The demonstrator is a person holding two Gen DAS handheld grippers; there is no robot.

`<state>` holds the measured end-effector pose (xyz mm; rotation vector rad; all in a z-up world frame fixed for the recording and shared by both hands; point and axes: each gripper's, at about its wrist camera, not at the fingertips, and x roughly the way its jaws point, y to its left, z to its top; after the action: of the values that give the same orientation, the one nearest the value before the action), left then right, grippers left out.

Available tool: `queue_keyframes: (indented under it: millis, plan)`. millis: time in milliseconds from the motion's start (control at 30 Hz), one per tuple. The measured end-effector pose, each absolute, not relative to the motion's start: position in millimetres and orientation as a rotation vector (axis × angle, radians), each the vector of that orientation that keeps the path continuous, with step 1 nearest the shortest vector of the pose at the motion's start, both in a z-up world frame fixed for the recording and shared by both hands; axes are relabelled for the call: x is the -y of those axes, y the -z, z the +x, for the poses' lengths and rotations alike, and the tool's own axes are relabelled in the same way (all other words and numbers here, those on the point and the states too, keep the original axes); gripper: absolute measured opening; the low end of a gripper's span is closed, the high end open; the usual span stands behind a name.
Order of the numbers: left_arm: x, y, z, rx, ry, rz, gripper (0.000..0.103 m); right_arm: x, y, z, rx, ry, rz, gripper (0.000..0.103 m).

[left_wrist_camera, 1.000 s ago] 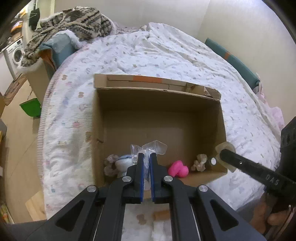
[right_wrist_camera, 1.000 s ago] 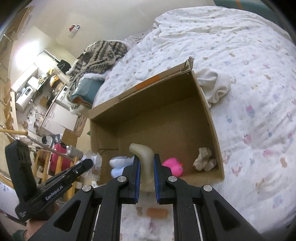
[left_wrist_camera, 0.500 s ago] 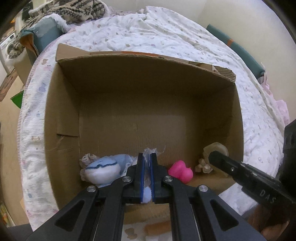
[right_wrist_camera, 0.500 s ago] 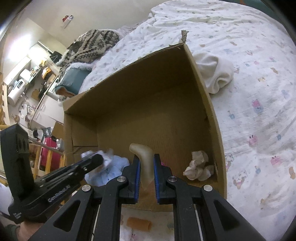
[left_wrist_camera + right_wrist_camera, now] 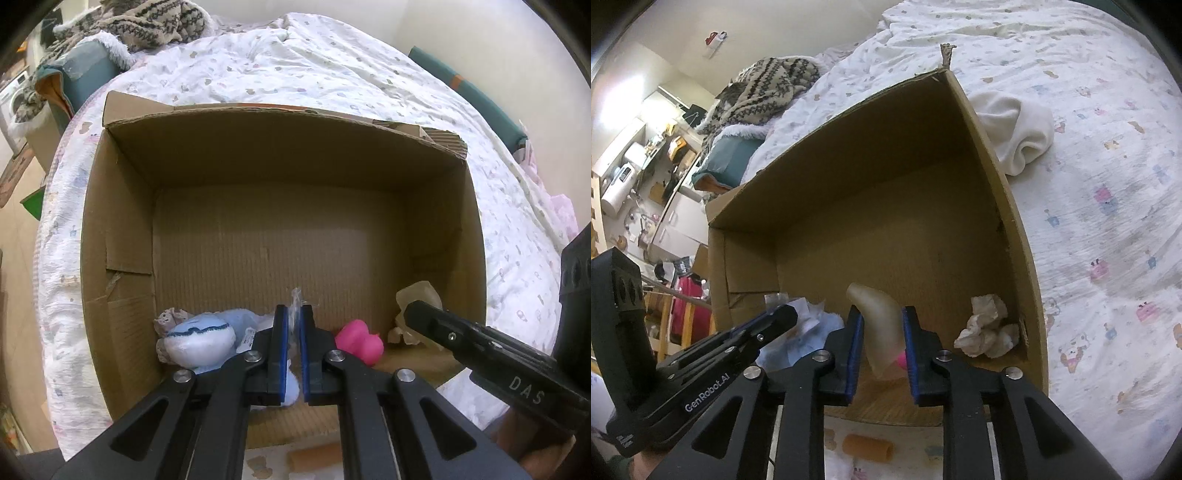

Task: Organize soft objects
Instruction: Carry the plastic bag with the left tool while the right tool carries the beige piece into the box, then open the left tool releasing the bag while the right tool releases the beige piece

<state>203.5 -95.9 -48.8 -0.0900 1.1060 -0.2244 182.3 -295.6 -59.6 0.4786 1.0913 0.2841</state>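
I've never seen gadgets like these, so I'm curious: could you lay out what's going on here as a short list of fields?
Setting: cardboard box on a bed
Already in box: pink toy, blue-and-white plush, crumpled tissue
Left gripper: shut on a clear plastic wrapper, low inside the box
Right gripper: fingers have just been opening; beige soft piece between them, grip loosening
Outside box: white cloth, small orange tube

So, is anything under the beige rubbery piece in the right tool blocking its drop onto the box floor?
Partly. The beige rubbery piece hangs between the right tool's just-opening jaws, and the pink rubber toy lies right beside or below it. The cardboard box floor behind is bare.
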Motion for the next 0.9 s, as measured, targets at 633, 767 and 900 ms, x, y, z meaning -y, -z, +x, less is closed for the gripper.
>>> queue_keyframes:
  millis: [633,767,900]
  plan:
    - [88,39,193,-1.075,0.196,-0.078,0.057,314,55,177,-1.056,-0.281,0.565,0.07]
    - [86,35,187,-1.057,0.2,-0.065,0.057,315,50,174,-1.044,-0.278,0.559,0.07]
    - [86,29,184,-1.059,0.204,-0.048,0.057,318,45,168,-1.027,-0.269,0.545,0.07]
